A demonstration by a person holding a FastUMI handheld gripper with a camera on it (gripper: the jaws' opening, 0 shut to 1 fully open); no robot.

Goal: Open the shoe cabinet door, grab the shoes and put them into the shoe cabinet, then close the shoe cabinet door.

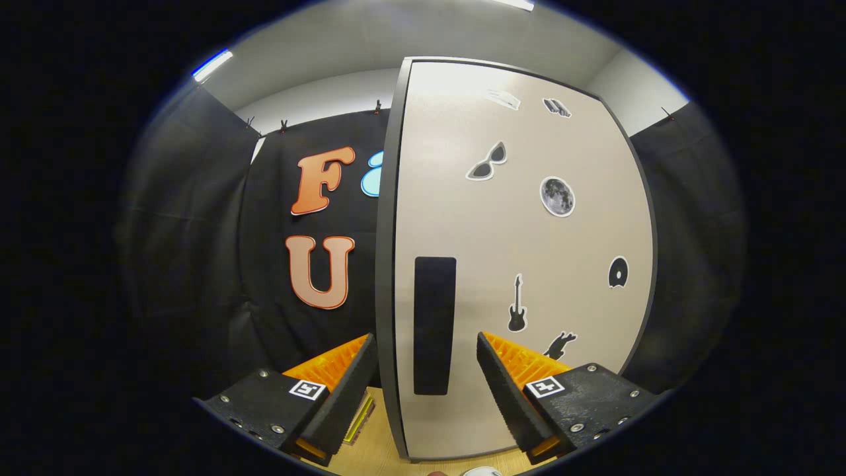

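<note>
The gripper [426, 350] is being held with its fingers spread wide, nothing being pinched between them, while the beige shoe cabinet door [522, 264] is being faced just ahead, its dark edge and black handle strip [434, 324] being framed between the two fingertips.
</note>
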